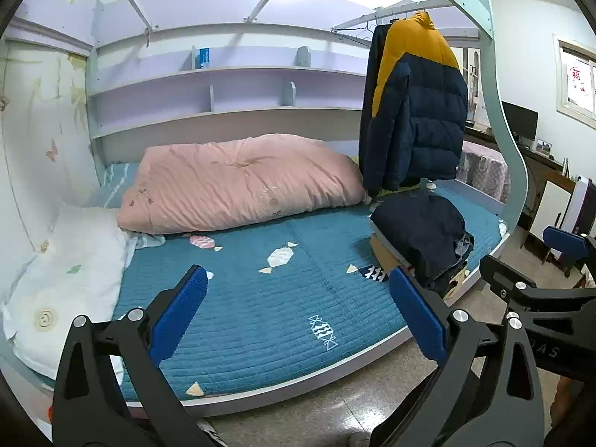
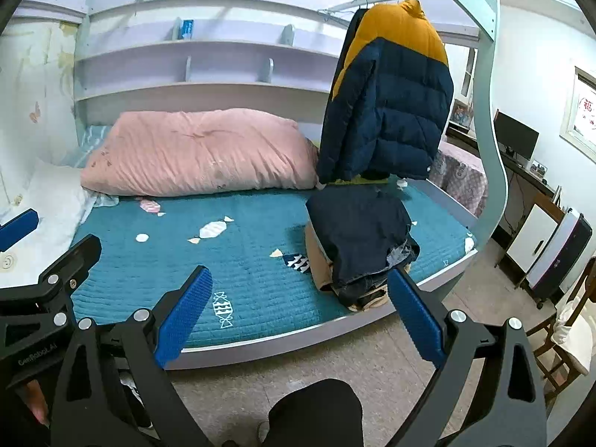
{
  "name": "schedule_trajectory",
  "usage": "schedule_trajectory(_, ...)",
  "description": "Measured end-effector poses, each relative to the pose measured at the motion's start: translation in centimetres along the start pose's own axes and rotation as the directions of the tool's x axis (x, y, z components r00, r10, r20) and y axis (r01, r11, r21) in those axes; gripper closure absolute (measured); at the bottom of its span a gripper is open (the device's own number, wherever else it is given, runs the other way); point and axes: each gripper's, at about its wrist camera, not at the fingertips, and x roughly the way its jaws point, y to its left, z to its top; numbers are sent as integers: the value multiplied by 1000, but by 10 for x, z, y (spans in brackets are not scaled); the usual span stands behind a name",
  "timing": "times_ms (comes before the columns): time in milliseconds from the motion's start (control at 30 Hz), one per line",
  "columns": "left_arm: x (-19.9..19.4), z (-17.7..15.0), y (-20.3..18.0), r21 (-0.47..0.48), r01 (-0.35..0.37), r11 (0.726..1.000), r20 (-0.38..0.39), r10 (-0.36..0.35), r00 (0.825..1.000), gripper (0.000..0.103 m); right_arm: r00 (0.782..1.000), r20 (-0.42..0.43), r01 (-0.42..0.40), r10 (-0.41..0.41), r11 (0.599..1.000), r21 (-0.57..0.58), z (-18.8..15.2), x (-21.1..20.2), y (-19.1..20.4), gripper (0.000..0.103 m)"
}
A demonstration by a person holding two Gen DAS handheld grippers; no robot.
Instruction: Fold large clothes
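Observation:
A stack of folded clothes [image 1: 421, 238] [image 2: 357, 238], dark navy on top with tan and denim beneath, sits at the right end of the teal bed. A navy and yellow puffer jacket [image 1: 417, 111] [image 2: 391, 100] hangs on a rail above the stack. My left gripper [image 1: 298, 309] is held back from the bed's front edge, open, with nothing between its blue pads. My right gripper [image 2: 301, 305] is likewise open and empty, off the bed's edge, near the stack. Each gripper shows at the side of the other's view.
A pink duvet [image 1: 238, 182] [image 2: 197, 149] lies along the back of the teal mattress [image 1: 260, 298] [image 2: 253, 260]; a white pillow [image 1: 67, 275] is at the left. The bed frame's curved post [image 1: 510, 156] stands right. A desk with a monitor [image 2: 516, 136], cabinet and chair [image 2: 566, 339] are on the right.

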Motion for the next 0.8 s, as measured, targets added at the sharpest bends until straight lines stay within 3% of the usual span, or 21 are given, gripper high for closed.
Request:
schedule_trajectory(400,-32,2,-2,-21,-58,998,42,58,997,5,998,56,-24,22,999,36,-7,-28,-8,11)
schedule_trajectory(800,-42,6,-2,-25,-49,998,74,50,996,5,994,78,-83,79,996,45,-8,-41,-4,11)
